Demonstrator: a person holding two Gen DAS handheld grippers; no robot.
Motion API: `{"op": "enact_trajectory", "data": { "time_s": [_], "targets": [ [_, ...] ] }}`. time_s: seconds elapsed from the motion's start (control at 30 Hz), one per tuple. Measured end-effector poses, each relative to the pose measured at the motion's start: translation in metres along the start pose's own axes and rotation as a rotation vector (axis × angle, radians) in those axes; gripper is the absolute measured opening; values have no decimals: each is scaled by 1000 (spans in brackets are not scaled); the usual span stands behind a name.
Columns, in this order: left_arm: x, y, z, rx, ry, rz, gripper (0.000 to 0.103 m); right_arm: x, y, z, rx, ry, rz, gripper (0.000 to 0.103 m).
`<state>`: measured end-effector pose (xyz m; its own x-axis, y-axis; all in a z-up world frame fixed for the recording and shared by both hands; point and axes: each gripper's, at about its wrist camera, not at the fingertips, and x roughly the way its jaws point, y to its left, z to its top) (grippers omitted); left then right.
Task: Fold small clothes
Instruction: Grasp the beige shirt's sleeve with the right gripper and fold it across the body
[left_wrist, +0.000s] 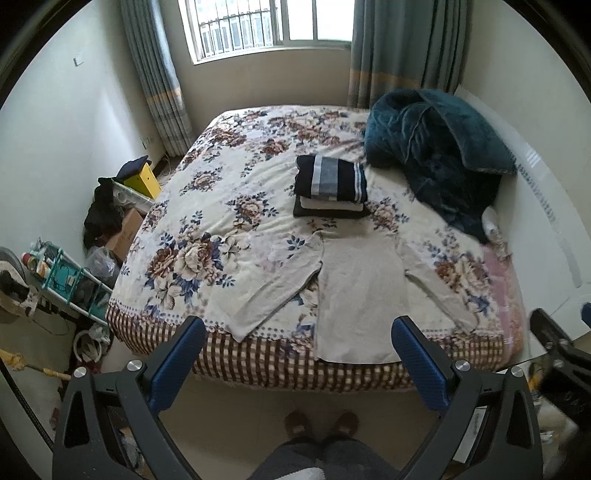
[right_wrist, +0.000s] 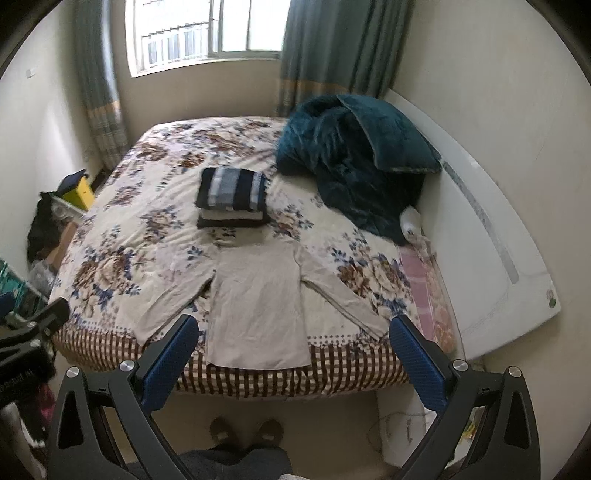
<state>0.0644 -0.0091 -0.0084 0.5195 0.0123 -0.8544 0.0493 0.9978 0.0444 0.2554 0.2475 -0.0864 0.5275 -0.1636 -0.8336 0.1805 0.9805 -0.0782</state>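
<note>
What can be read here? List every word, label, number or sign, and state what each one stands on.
"Robot AI": white print on the black housing of the left gripper, seen in the right wrist view; the letters before it are blurred.
Cardboard box: blue print, too blurred to read.
Round sticker on the headboard: too small to read.
Nothing else legible.

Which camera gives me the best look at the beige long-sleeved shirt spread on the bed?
The right wrist view: the beige long-sleeved shirt sits centred, body and both sleeves clear. In the left wrist view the shirt lies right of centre, its right cuff near the blue finger pad.
</note>
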Motion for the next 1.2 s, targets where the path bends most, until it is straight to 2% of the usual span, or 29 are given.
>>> {"op": "enact_trajectory", "data": {
  "time_s": [0.2,0.33,0.5,0.6,0.7,0.83,0.9,0.97,1.07,1.2],
  "targets": [
    [94,-25,14,52,7,40,103,99,-26,-18,129,73,-100,103],
    [158,-56,18,90,59,46,103,192,-63,-31,244,170,-148,103],
    [242,-103,24,151,127,80,103,322,-124,-56,388,291,-160,103],
    [294,-128,28,166,170,88,103,405,-160,-82,488,369,-155,103],
    [355,-148,23,178,246,87,103,482,-195,-114,608,427,-135,103],
    [427,-164,11,190,312,114,103,557,-241,-168,840,478,-132,97],
    [467,-166,4,182,359,133,103,591,-266,-198,1004,490,-120,79],
    [505,-166,-2,165,407,142,103,618,-284,-223,1128,484,-138,74],
    [549,-170,-5,150,451,141,103,657,-307,-253,1307,454,-162,74],
    [588,-176,-1,158,470,143,103,694,-324,-278,1514,392,-173,74]
  ]
}}
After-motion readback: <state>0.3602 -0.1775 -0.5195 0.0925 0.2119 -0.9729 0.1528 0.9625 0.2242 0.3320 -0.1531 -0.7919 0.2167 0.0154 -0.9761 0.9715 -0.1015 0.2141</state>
